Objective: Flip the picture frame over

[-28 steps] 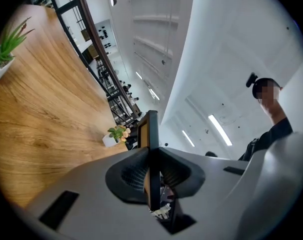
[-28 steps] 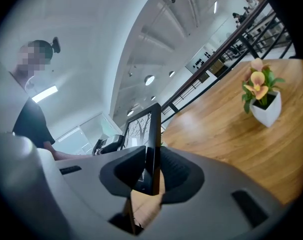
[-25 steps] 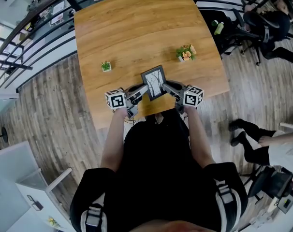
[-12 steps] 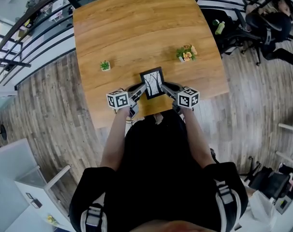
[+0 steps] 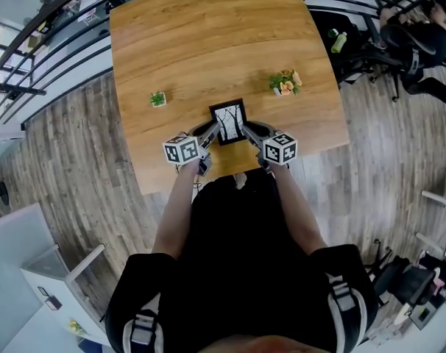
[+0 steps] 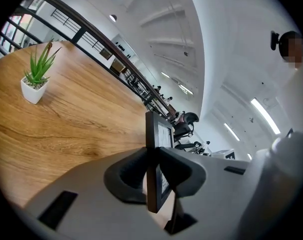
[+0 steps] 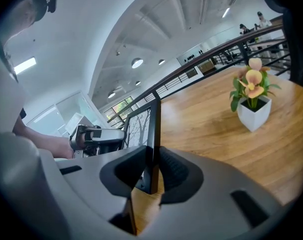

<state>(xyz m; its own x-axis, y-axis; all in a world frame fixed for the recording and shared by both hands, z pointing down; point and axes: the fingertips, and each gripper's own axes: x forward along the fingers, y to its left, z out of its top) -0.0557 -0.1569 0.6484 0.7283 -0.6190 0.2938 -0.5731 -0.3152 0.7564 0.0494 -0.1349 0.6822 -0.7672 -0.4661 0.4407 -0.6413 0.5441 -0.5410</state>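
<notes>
A black picture frame [image 5: 228, 122] with a pale tree drawing hangs low over the near edge of the wooden table [image 5: 208, 35], its picture side facing up in the head view. My left gripper [image 5: 210, 129] pinches its left edge and my right gripper [image 5: 246, 129] its right edge. In the left gripper view the frame [image 6: 154, 134] stands edge-on between the dark pads [image 6: 129, 176]; the jaws of this gripper [image 6: 152, 171] are opening slightly but still touch it. In the right gripper view the frame [image 7: 141, 124] is clamped edge-on in the right gripper [image 7: 152, 169].
A small green plant in a white pot [image 5: 158, 99] [image 6: 36, 79] stands left of the frame. A flowering plant in a white pot [image 5: 284, 81] [image 7: 251, 104] stands to the right. Railings run along the table's far side, and office chairs [image 5: 400, 43] are at the right.
Both grippers have sunk toward the table with the frame between them and moved a little away from the person. The frame now lies flatter and looks smaller in the head view.
</notes>
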